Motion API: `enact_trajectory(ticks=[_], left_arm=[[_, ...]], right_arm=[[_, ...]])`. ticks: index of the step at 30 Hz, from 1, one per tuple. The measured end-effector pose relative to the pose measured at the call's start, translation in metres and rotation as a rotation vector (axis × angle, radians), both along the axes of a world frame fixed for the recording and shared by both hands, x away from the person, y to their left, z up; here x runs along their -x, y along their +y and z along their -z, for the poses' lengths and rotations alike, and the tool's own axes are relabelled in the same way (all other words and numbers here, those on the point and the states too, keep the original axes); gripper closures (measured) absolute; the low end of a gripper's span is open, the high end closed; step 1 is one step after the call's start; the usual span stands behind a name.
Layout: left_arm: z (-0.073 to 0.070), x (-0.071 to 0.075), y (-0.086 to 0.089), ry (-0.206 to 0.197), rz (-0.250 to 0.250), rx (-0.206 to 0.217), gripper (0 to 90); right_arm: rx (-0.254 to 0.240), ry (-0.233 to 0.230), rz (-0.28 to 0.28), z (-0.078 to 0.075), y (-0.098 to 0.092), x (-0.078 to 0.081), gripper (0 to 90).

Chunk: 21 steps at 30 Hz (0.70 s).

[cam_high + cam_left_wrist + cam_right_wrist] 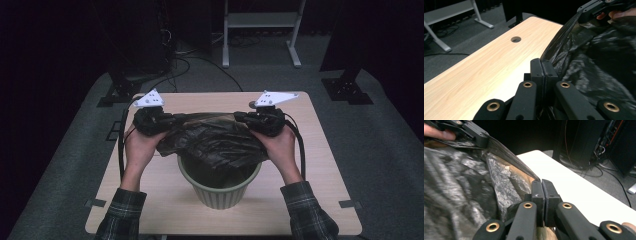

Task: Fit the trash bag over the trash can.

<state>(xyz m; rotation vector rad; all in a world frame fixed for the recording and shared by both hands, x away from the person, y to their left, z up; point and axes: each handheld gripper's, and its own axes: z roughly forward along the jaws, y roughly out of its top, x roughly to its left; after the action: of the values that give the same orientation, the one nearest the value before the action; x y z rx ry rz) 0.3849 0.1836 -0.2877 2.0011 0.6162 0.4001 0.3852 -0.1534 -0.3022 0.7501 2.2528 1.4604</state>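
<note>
A person at a light wooden table (320, 165) stretches a black plastic bag (212, 140) above a pale green ribbed bin (220, 187) at table centre. The left gripper (172, 119), at ten o'clock from the bin, and the right gripper (239, 117), at one o'clock, each have jaws pinched together on the bag's edge. No readable writing.

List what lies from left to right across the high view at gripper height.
Left gripper, shut on the bag's edge → crumpled black plastic bin bag, stretched above the pale green ribbed bin → right gripper, also shut on it.
</note>
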Motion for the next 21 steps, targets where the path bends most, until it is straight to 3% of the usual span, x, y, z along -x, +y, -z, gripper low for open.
enact_trajectory(ticks=[2,6,8,13,17,21], left_arm=[[0.004,-0.003,-0.001,0.008,-0.008,0.003,89.7],[0.011,-0.007,-0.004,0.023,-0.014,-0.023,89.7],[0.015,-0.01,-0.006,0.033,-0.019,-0.045,89.6],[0.023,-0.016,-0.01,0.07,-0.026,-0.06,89.7],[0.029,-0.02,-0.012,0.095,-0.043,-0.119,89.7],[0.031,-0.019,-0.005,0.103,-0.05,-0.102,89.7]], right_arm=[[-0.003,0.013,0.005,0.004,0.0,-0.005,88.5],[0.003,0.043,0.017,0.012,0.0,-0.012,88.6],[-0.017,0.061,0.021,0.015,-0.002,-0.016,88.5],[-0.026,0.086,0.039,0.017,-0.005,-0.021,88.0],[-0.009,0.11,0.064,0.021,-0.008,-0.025,82.7],[-0.067,0.102,0.088,0.018,-0.023,-0.021,75.6]])
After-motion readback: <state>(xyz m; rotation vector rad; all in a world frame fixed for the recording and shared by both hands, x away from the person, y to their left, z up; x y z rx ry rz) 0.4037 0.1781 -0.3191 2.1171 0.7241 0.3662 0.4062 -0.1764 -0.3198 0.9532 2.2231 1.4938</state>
